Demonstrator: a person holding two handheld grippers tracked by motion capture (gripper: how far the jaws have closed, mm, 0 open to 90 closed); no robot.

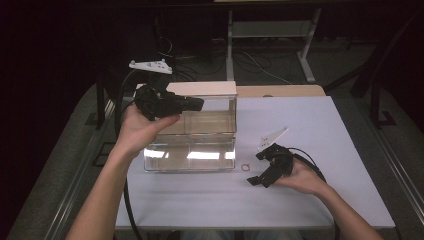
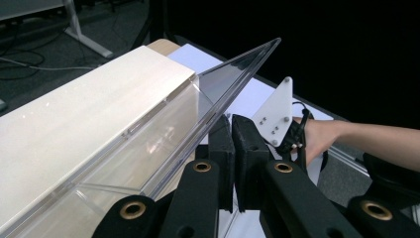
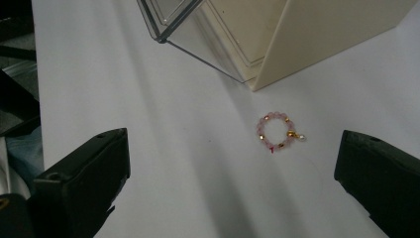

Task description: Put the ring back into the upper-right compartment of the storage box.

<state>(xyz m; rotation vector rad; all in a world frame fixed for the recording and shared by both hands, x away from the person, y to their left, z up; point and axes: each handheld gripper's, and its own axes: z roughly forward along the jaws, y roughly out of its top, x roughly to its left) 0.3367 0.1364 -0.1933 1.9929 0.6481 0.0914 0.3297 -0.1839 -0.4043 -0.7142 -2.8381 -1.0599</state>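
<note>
White table (image 1: 320, 200): my left gripper (image 2: 232, 144) pinches the clear box's lid (image 2: 228, 82) up, while my right gripper (image 3: 233, 188), jaws wide, nears the untouched bead bracelet (image 3: 277, 133).

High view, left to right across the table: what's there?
Left gripper clamped on the clear box's lid, clear box, bead bracelet, right gripper with jaws open.
</note>
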